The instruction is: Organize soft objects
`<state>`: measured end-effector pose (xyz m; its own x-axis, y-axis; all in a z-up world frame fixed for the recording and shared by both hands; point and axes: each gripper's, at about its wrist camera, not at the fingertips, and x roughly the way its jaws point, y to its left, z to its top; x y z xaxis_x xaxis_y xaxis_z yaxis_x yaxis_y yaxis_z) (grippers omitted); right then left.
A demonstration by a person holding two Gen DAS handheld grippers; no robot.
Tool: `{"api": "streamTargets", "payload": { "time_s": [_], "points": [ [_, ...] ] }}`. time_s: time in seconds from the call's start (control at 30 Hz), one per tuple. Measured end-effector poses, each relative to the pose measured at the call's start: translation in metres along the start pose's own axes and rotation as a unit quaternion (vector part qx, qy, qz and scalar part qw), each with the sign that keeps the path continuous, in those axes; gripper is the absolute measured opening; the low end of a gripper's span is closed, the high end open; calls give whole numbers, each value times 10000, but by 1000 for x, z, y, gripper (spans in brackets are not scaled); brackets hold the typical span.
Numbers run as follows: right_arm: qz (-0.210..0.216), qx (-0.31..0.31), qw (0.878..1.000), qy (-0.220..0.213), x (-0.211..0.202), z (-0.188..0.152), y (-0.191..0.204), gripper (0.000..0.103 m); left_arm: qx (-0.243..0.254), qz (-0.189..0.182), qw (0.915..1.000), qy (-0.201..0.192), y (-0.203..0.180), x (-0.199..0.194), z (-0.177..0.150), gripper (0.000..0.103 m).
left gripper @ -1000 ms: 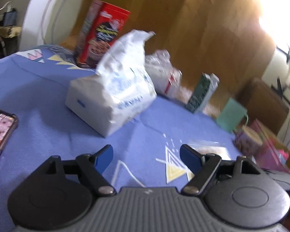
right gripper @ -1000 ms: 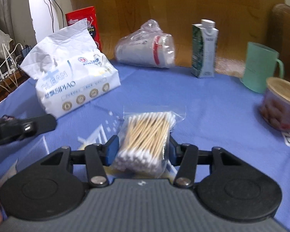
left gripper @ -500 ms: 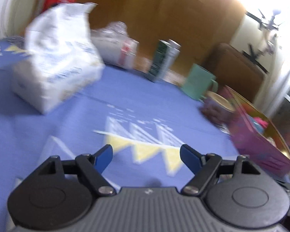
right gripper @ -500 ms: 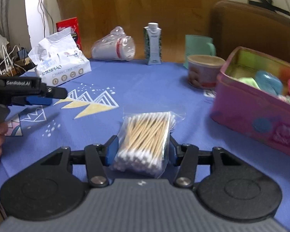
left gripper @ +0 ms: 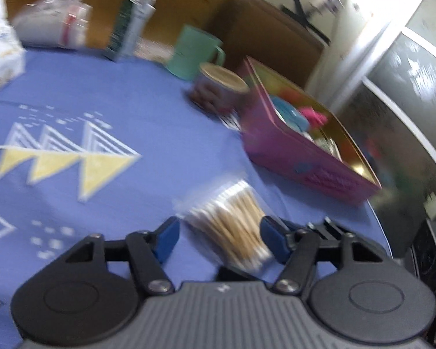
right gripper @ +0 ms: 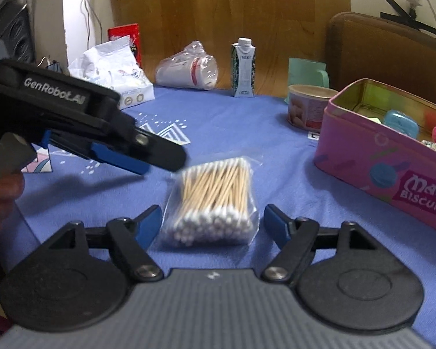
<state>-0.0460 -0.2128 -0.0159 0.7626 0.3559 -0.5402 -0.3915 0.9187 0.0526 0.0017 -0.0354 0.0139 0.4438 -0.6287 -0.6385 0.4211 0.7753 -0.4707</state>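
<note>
— From the left one's view, where's the bag?

— The bag of cotton swabs (left gripper: 232, 221) lies on the blue tablecloth (left gripper: 148, 110), right between the fingers of the left gripper (left gripper: 218, 240). Its jaws have just been closing, but there's a gap on the left side; on the right the bag blurs into the pad, so I'd call it unclamped. The swabs run diagonally, away toward the pink biscuit tin (left gripper: 308, 171).

— And the right one's view?

— The right gripper (right gripper: 212, 226) has just been opening; its jaws stand clear on both sides of the bag (right gripper: 215, 200), released. The sticks point straight away from it. The left gripper (right gripper: 148, 163) hovers at the bag's far-left corner.

— Who's nearer?

— Both straddle it; I'd guess the left takes over.
</note>
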Motion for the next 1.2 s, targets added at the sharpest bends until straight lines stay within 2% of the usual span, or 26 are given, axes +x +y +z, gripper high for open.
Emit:
{"api": "streamTargets", "payload": {
  "time_s": [0.1,0.2,0.33,0.47,0.57,0.63,0.7,0.77,0.83,0.9,1.0,1.2],
  "points": [
    [36,-21,10000,6,-2,-2,0,79,154,59,9998,89,-11,11,-4,51],
    [7,-120,9999,-50,-6,-6,2,59,202,14,9997,139,-19,15,1,48],
    [-237,-90,9992,-320,-15,-6,-3,54,536,-115,9985,21,-45,17,20,48],
    [-686,112,9937,-877,-32,4,-22,54,1062,-347,9936,-179,-85,26,48,48],
    [-1126,280,9851,-1272,-46,15,-43,54,1472,-522,9873,-289,-120,42,71,48],
    [-1469,410,9776,-1448,-52,23,-63,54,1713,-586,9830,-316,-144,58,86,52],
    [-1763,605,9701,-1556,-53,32,-87,54,1922,-488,9793,-403,-164,76,98,65],
    [-2039,846,9624,-1581,-46,41,-115,58,2057,-89,9768,-584,-176,96,106,65],
    [-2397,896,9557,-1454,-33,47,-139,72,1938,207,9793,-555,-175,110,110,65],
    [-2722,1050,9483,-1248,-24,47,-158,72,1705,106,9843,-444,-167,112,108,65],
    [-2604,1405,9441,-1454,-40,34,-165,71,1710,252,9838,-467,-159,112,100,66],
    [-2574,1554,9388,-1679,-60,16,-150,71,1703,465,9831,-489,-155,102,88,66]
  ]
}}
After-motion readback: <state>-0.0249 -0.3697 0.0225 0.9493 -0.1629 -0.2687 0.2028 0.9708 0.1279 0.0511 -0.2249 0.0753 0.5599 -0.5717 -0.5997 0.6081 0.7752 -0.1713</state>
